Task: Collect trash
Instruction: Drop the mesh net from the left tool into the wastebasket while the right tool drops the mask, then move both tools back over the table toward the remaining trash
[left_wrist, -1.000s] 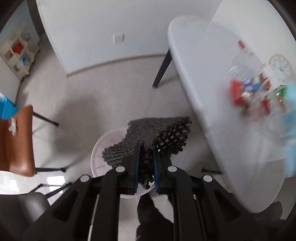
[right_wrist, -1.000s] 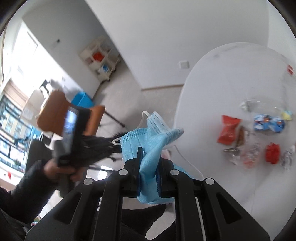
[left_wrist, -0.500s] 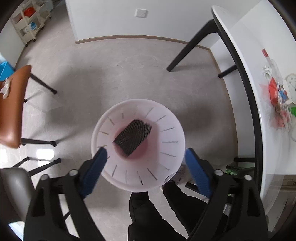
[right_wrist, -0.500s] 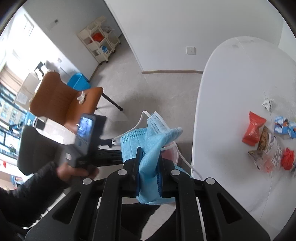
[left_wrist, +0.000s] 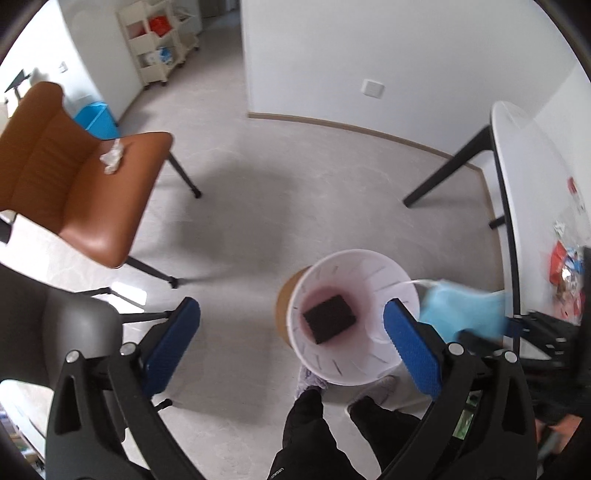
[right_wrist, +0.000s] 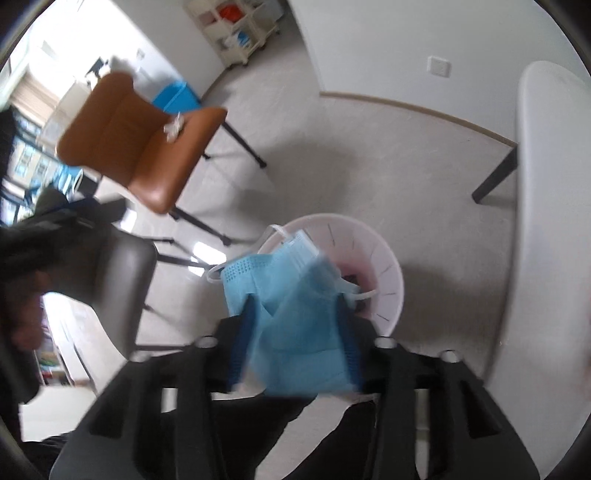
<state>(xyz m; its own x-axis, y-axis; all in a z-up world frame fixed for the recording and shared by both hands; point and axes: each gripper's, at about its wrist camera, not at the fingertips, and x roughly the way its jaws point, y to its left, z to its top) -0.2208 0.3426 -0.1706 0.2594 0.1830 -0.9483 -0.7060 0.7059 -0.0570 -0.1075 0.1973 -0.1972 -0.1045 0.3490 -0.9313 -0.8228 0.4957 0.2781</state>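
- Down on the floor by the white table (left_wrist: 524, 155), the white bin (left_wrist: 354, 269) sits with a black mesh pad (left_wrist: 330, 324) flat on its bottom.
- Left gripper (left_wrist: 291, 343) is spread wide, nothing between its blue pads (left_wrist: 413, 350), hanging above the floor beside the bin.
- Right gripper (right_wrist: 295, 343) has the blue face mask (right_wrist: 295, 295) between its fingers over the bin's rim; too blurry to say whether it's clamped or letting go.
- Crumpled wrapper (left_wrist: 112, 160) lies on the brown chair (left_wrist: 74, 192).

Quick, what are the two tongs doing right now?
Left tongs: wide open, holding nothing, above the white plastic bin.
Right tongs: jaws look parted, the light blue face mask between them; gripped or released cannot be told.
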